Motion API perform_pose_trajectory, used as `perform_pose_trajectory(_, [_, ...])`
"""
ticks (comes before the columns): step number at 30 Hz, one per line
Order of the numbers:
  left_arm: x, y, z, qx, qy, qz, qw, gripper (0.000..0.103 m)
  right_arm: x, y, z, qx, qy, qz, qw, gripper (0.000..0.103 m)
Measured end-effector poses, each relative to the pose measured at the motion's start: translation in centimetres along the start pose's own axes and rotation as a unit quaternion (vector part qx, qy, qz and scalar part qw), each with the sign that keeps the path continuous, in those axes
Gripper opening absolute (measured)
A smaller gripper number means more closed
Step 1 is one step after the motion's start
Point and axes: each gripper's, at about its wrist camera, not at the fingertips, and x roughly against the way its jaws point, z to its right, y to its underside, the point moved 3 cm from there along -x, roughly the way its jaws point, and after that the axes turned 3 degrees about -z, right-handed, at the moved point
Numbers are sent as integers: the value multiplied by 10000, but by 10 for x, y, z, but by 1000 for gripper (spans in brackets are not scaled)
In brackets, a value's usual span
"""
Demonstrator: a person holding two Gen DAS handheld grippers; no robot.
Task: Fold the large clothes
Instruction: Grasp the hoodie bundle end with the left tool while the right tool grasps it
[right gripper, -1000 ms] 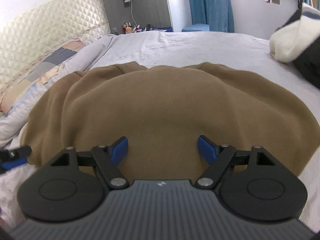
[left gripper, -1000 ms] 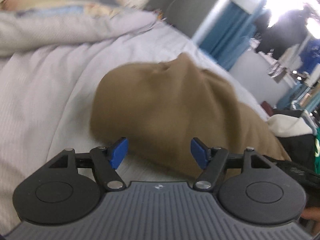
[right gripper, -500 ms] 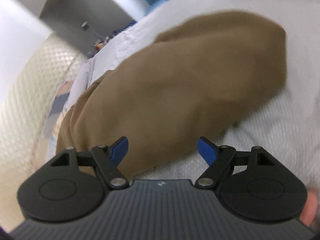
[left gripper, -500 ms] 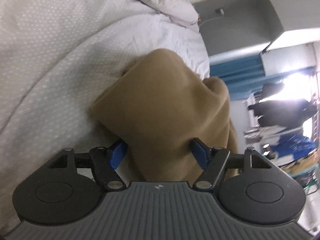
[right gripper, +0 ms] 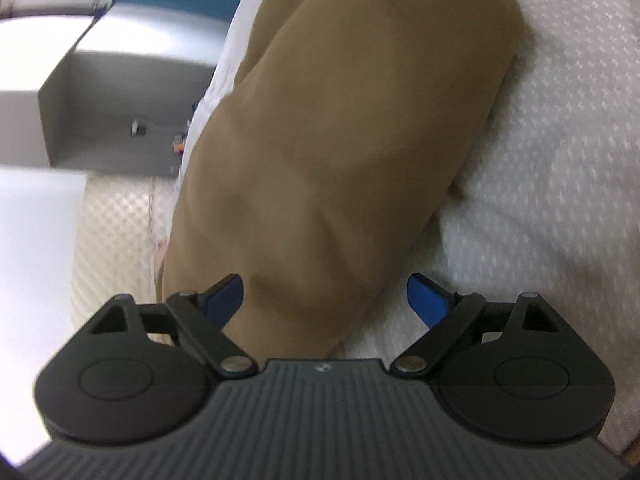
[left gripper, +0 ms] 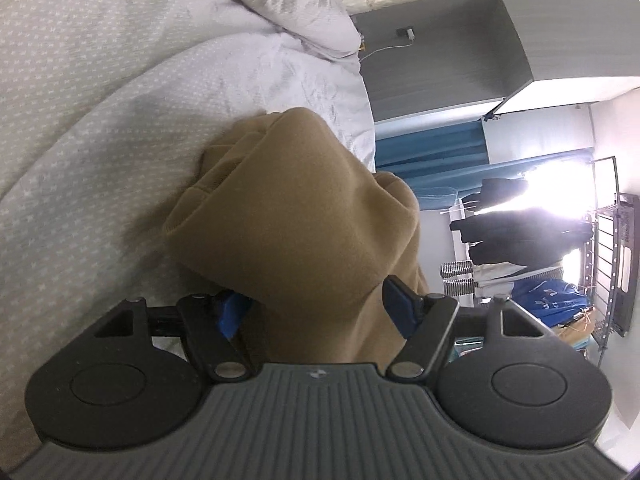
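A large tan garment (left gripper: 304, 216) lies on the white bedspread (left gripper: 80, 120). My left gripper (left gripper: 316, 312) is open, rolled sideways, with the garment's near edge between its blue fingertips (left gripper: 400, 308); the left fingertip is partly hidden by the cloth. In the right wrist view the same garment (right gripper: 344, 140) fills the middle. My right gripper (right gripper: 326, 300) is open and rolled the other way, its jaws wide on either side of the garment's near edge, which lies on the bedspread (right gripper: 560, 160).
A pillow and rumpled duvet (left gripper: 288, 4) lie at the head of the bed by the quilted headboard (right gripper: 116, 236). A grey wall panel (left gripper: 432, 52), blue curtains (left gripper: 436, 148) and a rack of hanging clothes (left gripper: 520, 236) stand beyond the bed.
Both grippers have rolled sideways and moved in onto the garment's opposite edges. The cloth now lies between each pair of open fingers. The jaws have stayed open.
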Motion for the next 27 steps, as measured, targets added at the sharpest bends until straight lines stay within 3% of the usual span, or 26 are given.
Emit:
perform_pose_trajectory(4, [1, 0, -3, 70, 61, -11, 10000, 75, -7, -18, 6, -413, 16, 490, 9979, 94])
perform_pose_trajectory(10, [2, 1, -6, 184, 35, -31, 9998, 80, -17, -17, 0, -577, -58, 692, 9959, 99])
perform_pose_trajectory(16, [6, 3, -16, 615, 191, 10, 9979, 90, -1, -14, 22, -1199, -438, 856, 9881, 99])
perform_pose_trajectory(22, [19, 10, -19, 879, 397, 220, 9951, 96, 13, -6, 28, -1256, -482, 1064, 9852, 99])
perform_pose_trajectory(27, [22, 9, -23, 936, 401, 376, 9941, 97, 45, -8, 45, -1469, -493, 1784, 9717, 99])
